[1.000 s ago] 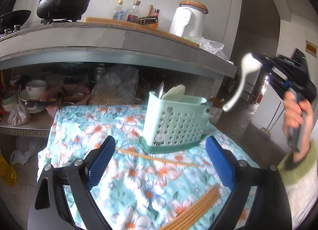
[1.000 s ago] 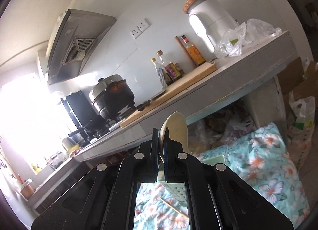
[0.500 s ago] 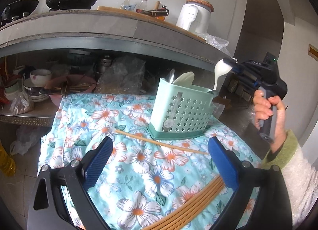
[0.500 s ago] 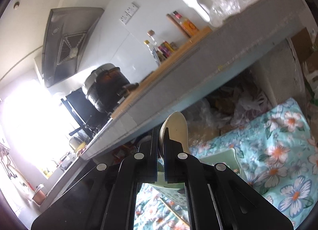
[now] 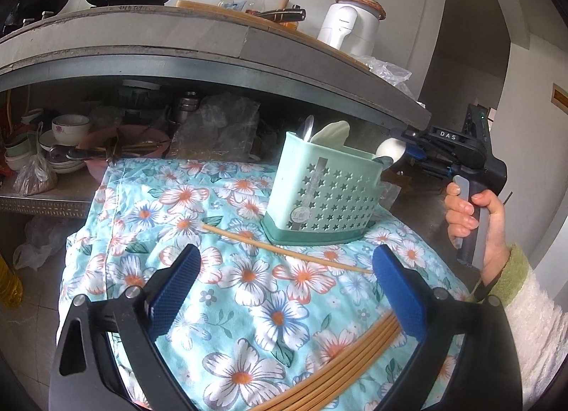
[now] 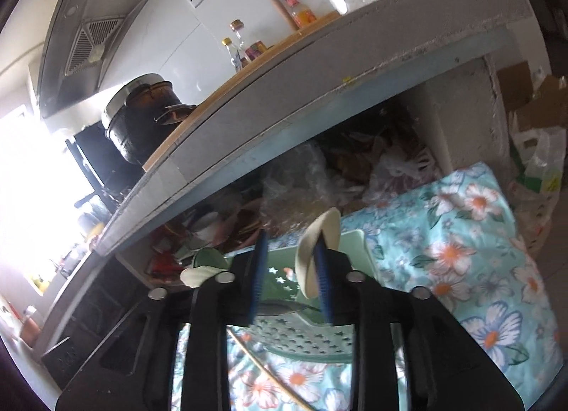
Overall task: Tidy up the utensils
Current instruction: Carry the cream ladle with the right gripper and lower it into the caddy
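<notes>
— While the left gripper (image 5: 284, 290) is held with its jaws wide apart and empty, a bundle of chopsticks (image 5: 340, 368) is seen nearest, well short of the green caddy (image 5: 323, 190).

— And one loose chopstick (image 5: 284, 249) lies just before the caddy's base.

— At the caddy's right rim, the right gripper (image 6: 289, 269) is opening; the white spoon (image 6: 317, 254) leans against one pad, bowl up.

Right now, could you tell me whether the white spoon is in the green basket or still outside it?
In. The spoon stands with its handle down inside the basket at the right end, only the bowl showing above the rim, while the right gripper is opening.
</notes>
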The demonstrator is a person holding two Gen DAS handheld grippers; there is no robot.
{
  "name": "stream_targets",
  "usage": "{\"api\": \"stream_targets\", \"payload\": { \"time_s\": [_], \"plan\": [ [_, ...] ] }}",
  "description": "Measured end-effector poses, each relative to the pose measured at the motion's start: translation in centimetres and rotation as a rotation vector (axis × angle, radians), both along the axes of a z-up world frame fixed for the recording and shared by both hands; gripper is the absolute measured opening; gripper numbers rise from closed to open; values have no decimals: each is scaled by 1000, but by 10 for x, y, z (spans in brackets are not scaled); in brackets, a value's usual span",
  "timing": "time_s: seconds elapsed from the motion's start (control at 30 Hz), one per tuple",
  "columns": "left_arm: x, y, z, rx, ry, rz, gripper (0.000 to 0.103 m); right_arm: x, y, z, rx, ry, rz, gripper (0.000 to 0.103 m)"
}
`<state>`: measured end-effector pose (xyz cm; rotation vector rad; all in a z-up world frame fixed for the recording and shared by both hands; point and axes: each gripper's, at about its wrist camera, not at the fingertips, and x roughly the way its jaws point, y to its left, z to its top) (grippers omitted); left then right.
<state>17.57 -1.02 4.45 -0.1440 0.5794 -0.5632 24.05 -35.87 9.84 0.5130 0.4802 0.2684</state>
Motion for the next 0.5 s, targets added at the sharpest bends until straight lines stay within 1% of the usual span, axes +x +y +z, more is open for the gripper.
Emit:
{"api": "stream_targets", "payload": {
  "time_s": [0.07,0.17,0.23,0.37,0.4,0.5],
  "plan": [
    [0,0,0,-1,2,0,96,-2,0,1,-20,1,-6,47],
    [-1,1,0,-6,3,6,96,-5,1,5,-63,3,-27,49],
    [-2,1,0,-10,4,9,96,-3,6,6,-93,7,-14,49],
    [-2,1,0,-9,3,8,96,0,23,10,-217,31,7,51],
    [-2,1,0,-10,3,8,96,-1,25,11,-226,31,8,52],
    [-3,3,0,-14,6,12,97,-6,17,12,-174,27,16,54]
  ]
}}
